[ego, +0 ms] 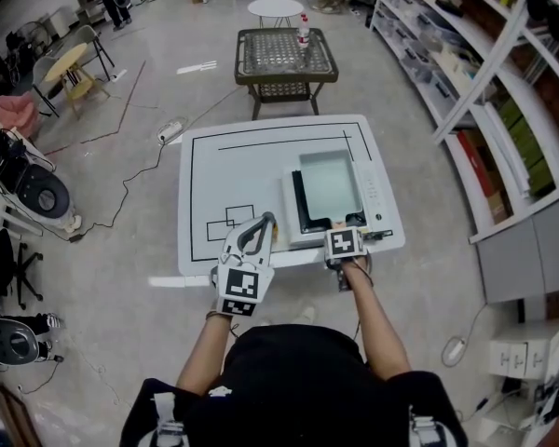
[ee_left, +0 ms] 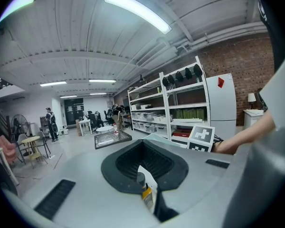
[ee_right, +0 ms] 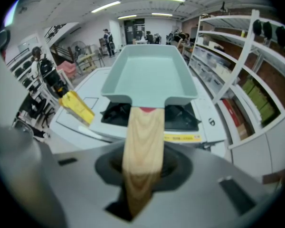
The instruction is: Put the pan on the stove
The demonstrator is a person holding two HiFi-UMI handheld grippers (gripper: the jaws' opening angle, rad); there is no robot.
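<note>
Pan (ego: 329,184) over the stove (ego: 299,209) (contact unclear), stove on the table's (ego: 224,170) right side, shelving (ego: 503,91) further right.

The pan (ee_right: 149,77) hides most of the stove (ee_right: 185,118) beneath it. The near end of its handle (ee_right: 142,141) is blurred inside the right gripper (ee_right: 141,186). In the head view, the marker cube (ego: 343,243) covers that gripper's jaws.
</note>
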